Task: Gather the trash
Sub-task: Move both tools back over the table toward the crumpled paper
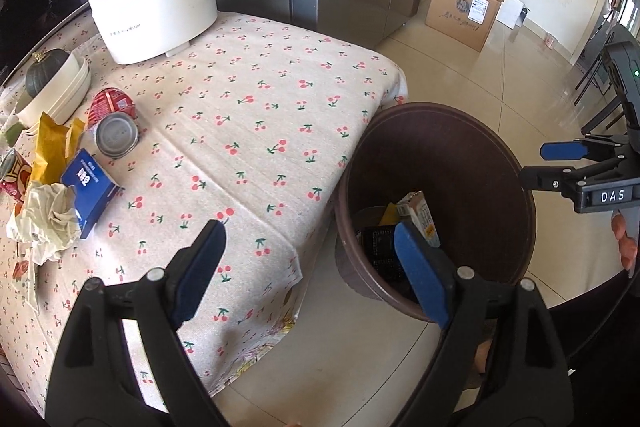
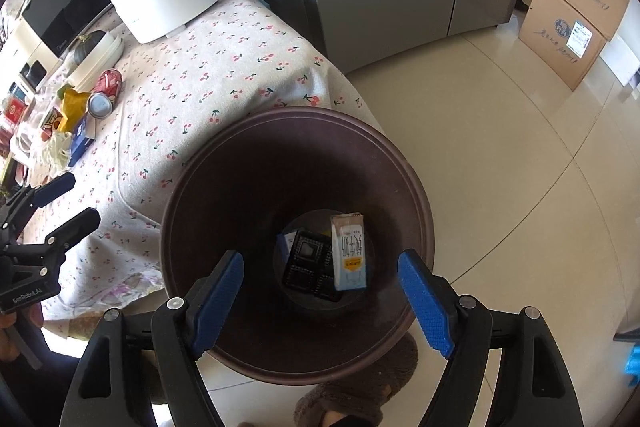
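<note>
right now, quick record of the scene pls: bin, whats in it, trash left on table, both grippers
bin: brown bin on the floor beside the table
in bin: milk carton, black tray
still on table: blue box, crumpled tissue, yellow wrapper, red can
left gripper: open, empty
right gripper: open, empty, above the bin

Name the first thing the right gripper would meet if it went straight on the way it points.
Probably the white milk carton on the black plastic tray at the bottom of the brown round bin; the open right gripper hangs above its mouth.

Cherry-print table (pot, litter)
</note>
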Demonstrator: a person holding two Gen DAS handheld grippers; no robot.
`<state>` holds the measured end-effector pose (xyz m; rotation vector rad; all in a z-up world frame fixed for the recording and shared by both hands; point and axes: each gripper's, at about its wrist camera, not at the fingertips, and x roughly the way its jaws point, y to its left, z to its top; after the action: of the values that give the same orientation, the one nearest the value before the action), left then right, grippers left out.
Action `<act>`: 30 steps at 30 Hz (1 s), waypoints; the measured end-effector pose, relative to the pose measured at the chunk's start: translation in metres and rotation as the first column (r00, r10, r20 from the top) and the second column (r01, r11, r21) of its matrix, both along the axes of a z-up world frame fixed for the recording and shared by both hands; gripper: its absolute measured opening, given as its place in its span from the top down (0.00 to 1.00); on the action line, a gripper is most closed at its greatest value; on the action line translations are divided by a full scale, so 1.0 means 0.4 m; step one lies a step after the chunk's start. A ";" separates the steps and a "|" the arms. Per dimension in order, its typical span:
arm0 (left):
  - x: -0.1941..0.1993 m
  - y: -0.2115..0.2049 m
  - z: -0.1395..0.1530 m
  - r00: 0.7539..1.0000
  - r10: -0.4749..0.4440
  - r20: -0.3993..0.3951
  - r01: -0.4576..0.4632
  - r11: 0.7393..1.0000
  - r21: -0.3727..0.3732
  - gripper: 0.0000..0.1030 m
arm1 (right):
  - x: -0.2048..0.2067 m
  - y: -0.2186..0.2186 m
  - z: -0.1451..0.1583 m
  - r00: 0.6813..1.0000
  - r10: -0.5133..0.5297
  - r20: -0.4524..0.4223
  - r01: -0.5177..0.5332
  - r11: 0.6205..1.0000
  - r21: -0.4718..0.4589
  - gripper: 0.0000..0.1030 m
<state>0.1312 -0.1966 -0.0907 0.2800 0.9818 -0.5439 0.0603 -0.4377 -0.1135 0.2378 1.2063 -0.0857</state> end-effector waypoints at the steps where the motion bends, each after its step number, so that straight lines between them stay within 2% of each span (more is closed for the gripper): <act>1: 0.001 0.005 0.001 1.000 0.005 0.001 -0.005 1.000 0.000 0.16 | 0.002 0.004 0.001 1.000 0.002 0.000 -0.002 1.000 0.000 0.21; 14: 0.021 0.100 0.015 0.995 0.099 -0.006 -0.099 0.995 0.009 0.16 | 0.059 0.075 0.031 0.999 0.039 0.022 -0.039 0.999 -0.005 0.20; 16: 0.027 0.125 0.018 0.992 0.127 -0.005 -0.127 0.992 0.014 0.09 | 0.072 0.093 0.038 0.999 0.048 0.026 -0.048 0.999 -0.004 0.19; 19: 0.033 0.170 0.024 0.984 0.177 0.012 -0.177 0.984 0.026 0.01 | 0.096 0.125 0.050 0.997 0.062 0.036 -0.063 0.998 0.001 0.17; 30: 0.059 0.362 0.047 0.941 0.339 0.003 -0.339 0.940 0.029 0.01 | 0.196 0.289 0.075 0.985 0.162 0.053 -0.161 0.987 -0.028 0.12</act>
<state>0.1547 -0.0518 -0.0718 0.1310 1.0142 -0.2146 0.1387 -0.3220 -0.0837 0.1203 1.1650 0.0480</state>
